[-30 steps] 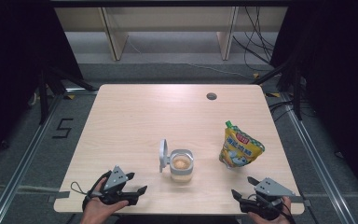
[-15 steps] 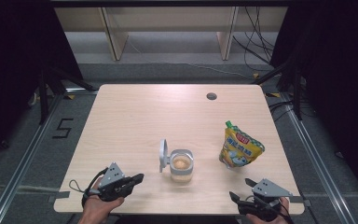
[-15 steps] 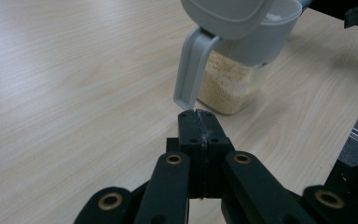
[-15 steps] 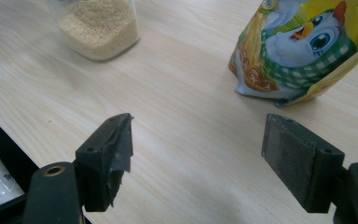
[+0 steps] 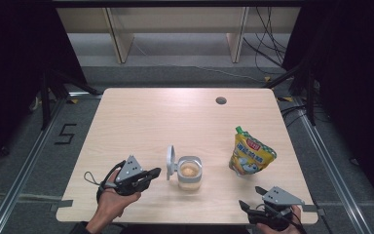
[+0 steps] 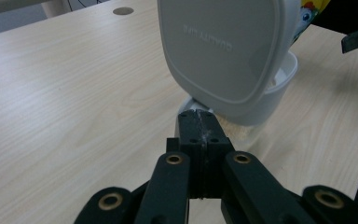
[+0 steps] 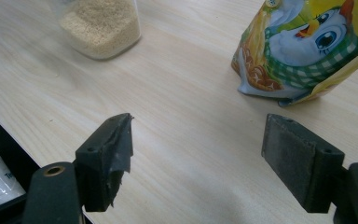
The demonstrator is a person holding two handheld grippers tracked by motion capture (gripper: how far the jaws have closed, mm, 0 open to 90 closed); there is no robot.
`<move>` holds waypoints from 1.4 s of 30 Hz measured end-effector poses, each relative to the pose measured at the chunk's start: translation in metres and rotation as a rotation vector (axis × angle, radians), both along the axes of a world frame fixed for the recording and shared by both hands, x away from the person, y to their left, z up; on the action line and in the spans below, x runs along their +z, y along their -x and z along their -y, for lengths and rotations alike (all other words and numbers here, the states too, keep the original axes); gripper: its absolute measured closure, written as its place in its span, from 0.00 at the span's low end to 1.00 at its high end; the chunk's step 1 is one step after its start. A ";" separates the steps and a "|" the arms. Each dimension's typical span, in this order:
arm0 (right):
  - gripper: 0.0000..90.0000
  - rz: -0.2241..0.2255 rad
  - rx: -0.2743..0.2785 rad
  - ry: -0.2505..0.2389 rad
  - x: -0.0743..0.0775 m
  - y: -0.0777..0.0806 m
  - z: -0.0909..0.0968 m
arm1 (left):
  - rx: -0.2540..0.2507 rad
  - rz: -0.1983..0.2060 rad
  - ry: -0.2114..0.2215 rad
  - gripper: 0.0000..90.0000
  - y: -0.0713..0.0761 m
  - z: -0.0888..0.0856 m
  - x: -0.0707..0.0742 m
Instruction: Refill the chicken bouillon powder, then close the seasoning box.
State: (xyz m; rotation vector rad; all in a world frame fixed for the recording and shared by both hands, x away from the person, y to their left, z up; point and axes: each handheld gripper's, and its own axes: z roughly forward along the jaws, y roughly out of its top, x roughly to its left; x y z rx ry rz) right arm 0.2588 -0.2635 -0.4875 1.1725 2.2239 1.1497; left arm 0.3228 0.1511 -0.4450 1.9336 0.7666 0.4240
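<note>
Jar (image 7: 100,28) top cut off by edge; pouch (image 7: 307,51) partly too.

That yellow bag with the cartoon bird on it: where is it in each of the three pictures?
High view: the yellow pouch stands right of the open clear container.
Left gripper view: a sliver at the top right, behind the container's raised lid.
Right gripper view: top right.
Shared landmark: the container.

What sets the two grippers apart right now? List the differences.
The left gripper has its jaws pressed shut with nothing between them; the right gripper has its jaws spread wide. The left gripper points at the container's raised white lid from close by; the right gripper faces the yellow pouch across bare table. Both are hand-held, black-jawed, near the table's front edge.
</note>
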 end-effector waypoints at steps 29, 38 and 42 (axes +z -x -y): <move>0.29 0.012 -0.001 -0.001 -0.001 -0.001 0.001 | -0.025 0.009 0.001 0.99 -0.014 0.015 0.014; 0.29 -0.007 -0.011 -0.017 -0.001 0.000 0.000 | -0.042 0.023 -0.008 0.99 -0.015 0.024 0.019; 0.29 0.031 0.008 0.007 -0.001 -0.003 0.002 | -0.061 0.028 -0.004 0.99 -0.015 0.028 0.020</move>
